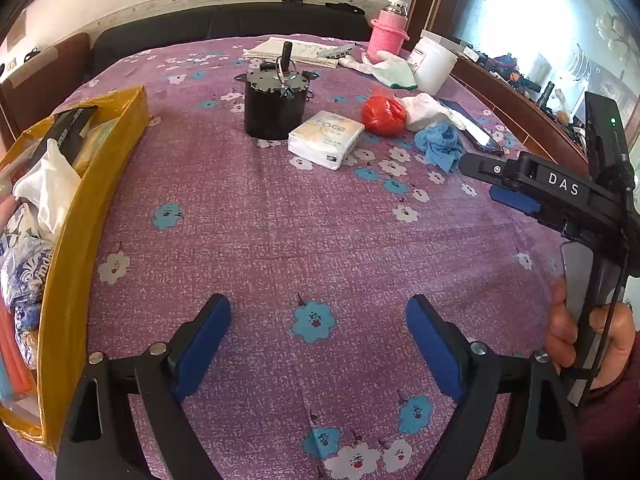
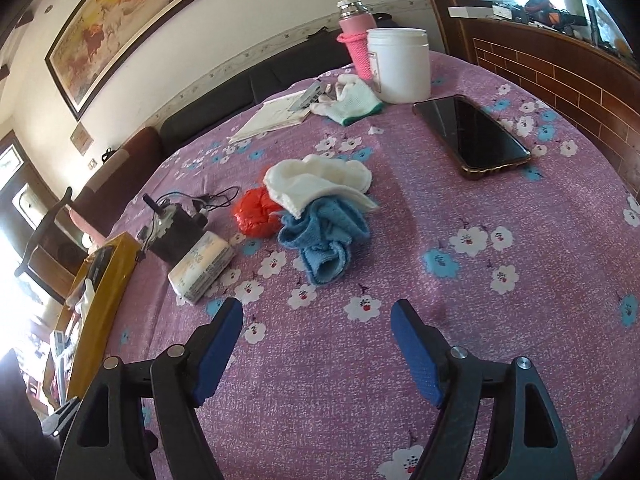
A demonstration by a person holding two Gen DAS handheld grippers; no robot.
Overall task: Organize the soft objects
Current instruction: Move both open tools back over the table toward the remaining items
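A blue cloth [image 2: 326, 236], a white cloth [image 2: 320, 182] and a red crumpled bag [image 2: 256, 214] lie together mid-table; they also show in the left wrist view: blue cloth [image 1: 440, 146], white cloth [image 1: 426, 110], red bag [image 1: 382, 114]. A tissue pack [image 1: 326, 138] [image 2: 202, 266] lies beside them. A yellow box [image 1: 80, 220] [image 2: 104, 280] at the left holds several soft items. My left gripper [image 1: 318, 320] is open and empty above the purple tablecloth. My right gripper [image 2: 318, 320] is open and empty, just short of the blue cloth; it shows in the left wrist view [image 1: 492, 182].
A black motor unit [image 1: 276, 104] [image 2: 174, 228] stands behind the tissue pack. A phone [image 2: 472, 136], a white tub [image 2: 400, 64], a pink flask [image 2: 356, 36], white gloves [image 2: 348, 98] and papers [image 2: 272, 118] sit at the far side. A wooden ledge [image 2: 560, 76] borders the right.
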